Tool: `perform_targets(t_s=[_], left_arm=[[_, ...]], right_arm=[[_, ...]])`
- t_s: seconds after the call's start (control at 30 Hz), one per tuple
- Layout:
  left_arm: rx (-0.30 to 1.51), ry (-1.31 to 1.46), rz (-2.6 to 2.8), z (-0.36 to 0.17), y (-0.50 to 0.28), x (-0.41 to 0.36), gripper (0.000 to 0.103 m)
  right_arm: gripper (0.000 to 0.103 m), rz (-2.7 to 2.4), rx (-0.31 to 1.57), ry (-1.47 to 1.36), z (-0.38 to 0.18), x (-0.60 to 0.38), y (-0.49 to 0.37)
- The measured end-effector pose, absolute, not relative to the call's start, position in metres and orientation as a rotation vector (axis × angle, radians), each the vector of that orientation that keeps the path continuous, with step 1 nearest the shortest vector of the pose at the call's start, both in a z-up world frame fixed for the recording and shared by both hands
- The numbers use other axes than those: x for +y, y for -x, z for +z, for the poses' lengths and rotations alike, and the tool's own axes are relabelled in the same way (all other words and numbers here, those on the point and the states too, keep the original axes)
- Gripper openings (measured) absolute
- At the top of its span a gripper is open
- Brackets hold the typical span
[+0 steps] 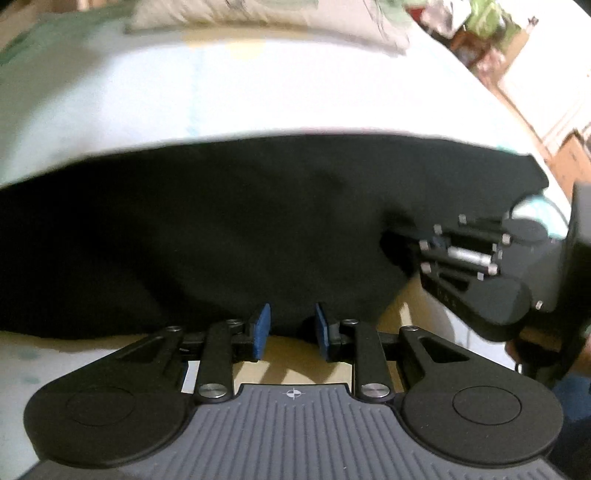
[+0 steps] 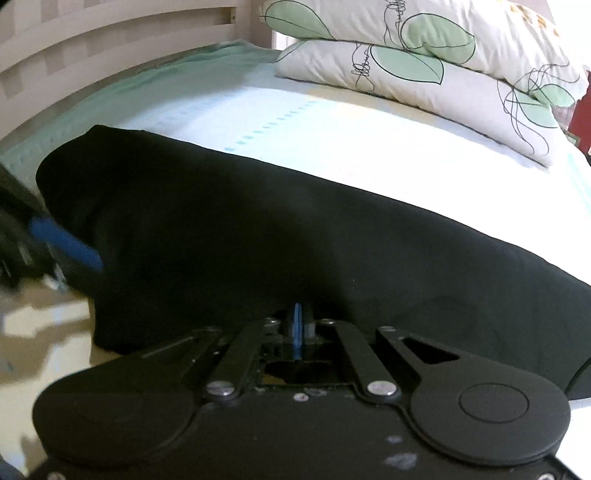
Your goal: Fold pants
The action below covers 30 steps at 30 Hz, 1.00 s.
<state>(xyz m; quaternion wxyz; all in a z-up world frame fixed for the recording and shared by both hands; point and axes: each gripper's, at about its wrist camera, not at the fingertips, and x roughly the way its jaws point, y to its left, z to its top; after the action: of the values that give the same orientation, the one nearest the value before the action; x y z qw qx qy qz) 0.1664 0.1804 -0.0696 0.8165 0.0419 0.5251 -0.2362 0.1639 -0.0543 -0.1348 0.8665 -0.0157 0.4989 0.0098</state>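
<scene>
The black pants [image 1: 221, 229] lie spread across the pale bed sheet [image 1: 221, 92], and their near edge hangs over the side of the bed. My left gripper [image 1: 291, 314] sits at that hanging edge; its blue pads stand a little apart and dark fabric fills the gap at their tips. My right gripper [image 1: 421, 254] bites into the right end of the pants. In the right wrist view its pads [image 2: 297, 314] are pressed together at the edge of the pants [image 2: 258, 229]. The left gripper [image 2: 74, 254] shows blurred at the cloth's left corner.
Two leaf-print pillows [image 2: 424, 62] are stacked at the far side of the bed sheet [image 2: 332, 122]. A slatted wooden rail [image 2: 110, 37] runs behind. Tan floor [image 2: 37, 325] shows below the bed's near edge. Blurred clutter [image 1: 491, 29] stands beyond the bed.
</scene>
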Motion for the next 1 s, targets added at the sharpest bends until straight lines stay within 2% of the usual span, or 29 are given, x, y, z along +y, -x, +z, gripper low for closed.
perform_targets(t_s=[0.2,0.33,0.43,0.6,0.67,0.73,0.77,1.0], left_arm=[[0.996,-0.083,-0.258,-0.055,-0.179,0.231,0.026],[1.0,-0.003,-0.115,-0.072,-0.204,0.263,0.026],[1.056,-0.032,-0.019,-0.094,-0.229,0.276,0.026],[1.033,-0.175,-0.002,-0.089,-0.249,0.263,0.025],[1.015,-0.237,-0.036,-0.083,-0.241,0.25,0.025],[0.99,-0.252,-0.114,-0.077,-0.228,0.232,0.026],[0.983,-0.263,-0.15,-0.075,-0.221,0.222,0.026],[0.973,-0.439,-0.253,-0.098,-0.19,0.18,0.026]], right_arm=[[0.0,0.02,1.039,0.039,-0.136,-0.052,-0.164],[0.0,0.019,1.04,0.027,-0.136,-0.054,-0.163],[0.0,0.021,1.037,0.033,-0.136,-0.054,-0.162],[0.0,0.023,1.041,0.029,-0.136,-0.054,-0.164],[0.005,0.019,1.029,0.025,-0.133,-0.054,-0.162],[0.022,-0.011,0.991,0.027,-0.129,-0.056,-0.158],[0.024,-0.036,0.966,0.041,-0.127,-0.056,-0.154],[0.024,-0.138,0.987,0.109,-0.132,-0.103,-0.136]])
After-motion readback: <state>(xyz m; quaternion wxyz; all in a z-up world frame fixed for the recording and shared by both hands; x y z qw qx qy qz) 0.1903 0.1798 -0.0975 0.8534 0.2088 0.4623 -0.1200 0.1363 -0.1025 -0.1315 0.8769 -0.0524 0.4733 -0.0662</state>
